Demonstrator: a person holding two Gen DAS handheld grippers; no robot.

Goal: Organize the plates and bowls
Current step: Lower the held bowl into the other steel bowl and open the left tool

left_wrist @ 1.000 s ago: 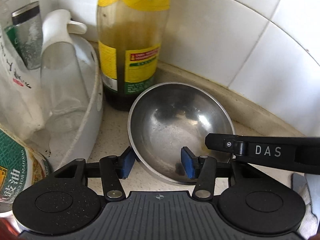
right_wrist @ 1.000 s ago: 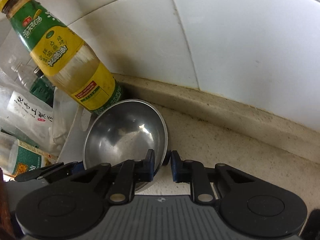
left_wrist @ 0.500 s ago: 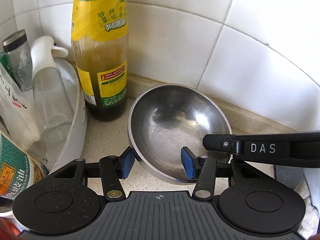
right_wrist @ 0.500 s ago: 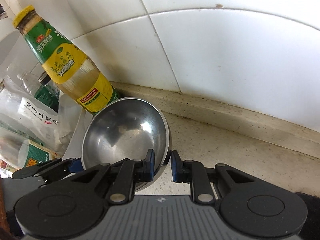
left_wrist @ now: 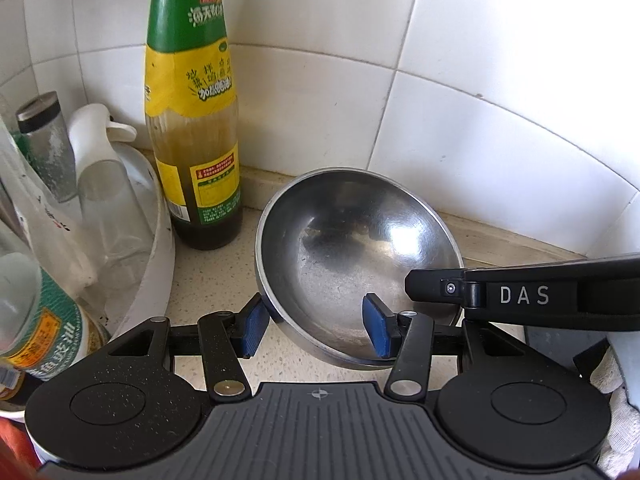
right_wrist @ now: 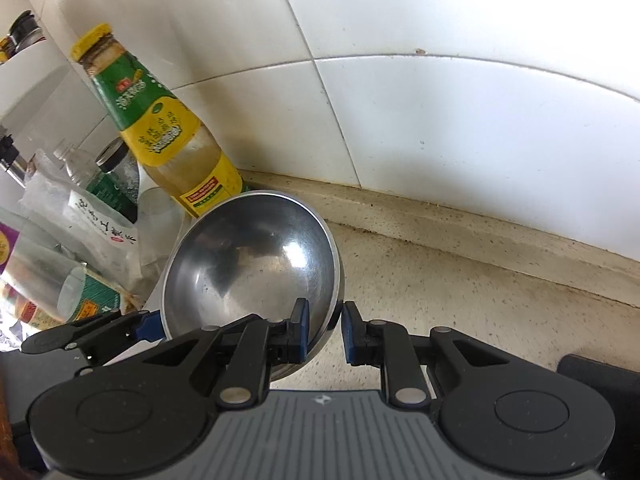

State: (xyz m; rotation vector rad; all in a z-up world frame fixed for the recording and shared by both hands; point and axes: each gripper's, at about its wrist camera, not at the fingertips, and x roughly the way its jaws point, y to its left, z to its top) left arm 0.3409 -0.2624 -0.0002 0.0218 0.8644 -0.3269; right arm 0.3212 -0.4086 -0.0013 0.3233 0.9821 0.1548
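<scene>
A steel bowl point(left_wrist: 352, 256) is tilted up off the speckled counter, near the tiled wall. My left gripper point(left_wrist: 316, 328) straddles its near left rim with one blue pad outside and one inside; the jaws stand wide and do not press the rim. My right gripper point(right_wrist: 324, 328) is shut on the bowl's right rim point(right_wrist: 334, 280), one pad inside and one outside, and holds the bowl raised. The right gripper's finger point(left_wrist: 520, 296) shows across the bowl in the left wrist view.
A tall green and yellow sauce bottle point(left_wrist: 192, 120) stands just left of the bowl, against the wall. A white tub point(left_wrist: 156, 264) with glass bottles, a shaker and bags is further left. A dark pad point(right_wrist: 600, 376) lies at the right.
Both grippers and the bowl have risen and drawn back from the wall; the bottle looks smaller and more of it shows. The bowl tilts more towards the cameras.
</scene>
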